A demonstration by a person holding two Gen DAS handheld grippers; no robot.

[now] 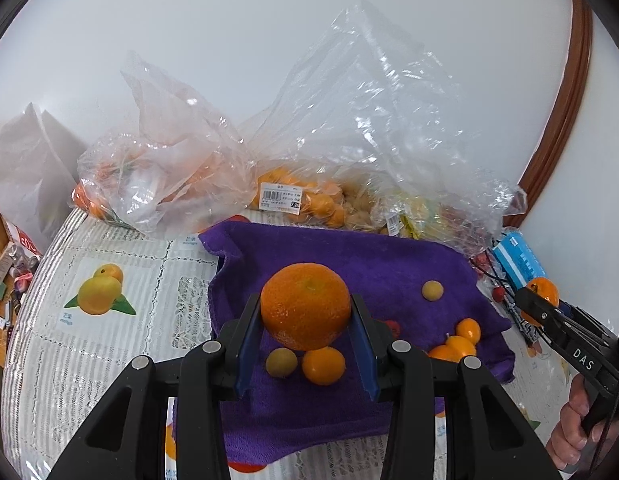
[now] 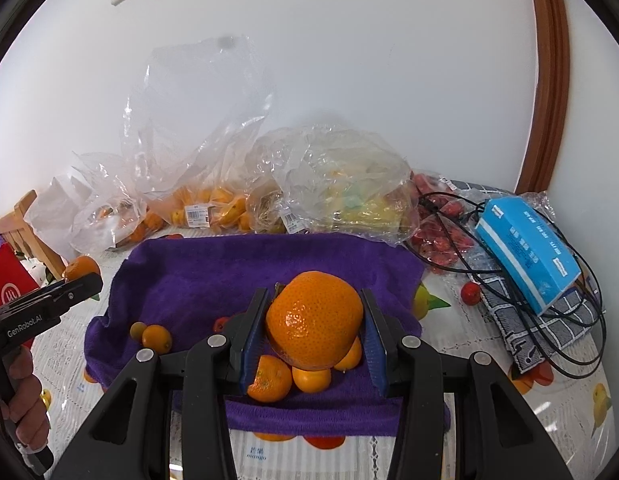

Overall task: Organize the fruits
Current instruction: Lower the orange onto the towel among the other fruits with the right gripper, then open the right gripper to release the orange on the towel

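Note:
In the left wrist view my left gripper (image 1: 305, 304) is shut on a large orange (image 1: 305, 312), held above a purple towel (image 1: 389, 264). Beneath it on the towel lie a small orange (image 1: 323, 366) and a greenish round fruit (image 1: 281, 362); two kumquats (image 1: 467, 330) sit further right. In the right wrist view my right gripper (image 2: 314, 296) is shut on another large orange (image 2: 315, 320) over the towel (image 2: 213, 272), above three small oranges (image 2: 269, 378). Each gripper shows at the edge of the other's view, orange in its jaws.
Clear plastic bags of fruit (image 1: 293, 196) line the wall behind the towel. A blue box (image 2: 527, 248), black cables (image 2: 549, 320) and a checked cloth (image 2: 521, 332) lie at the right, with a small red fruit (image 2: 470, 292). A red box (image 2: 7, 280) stands left.

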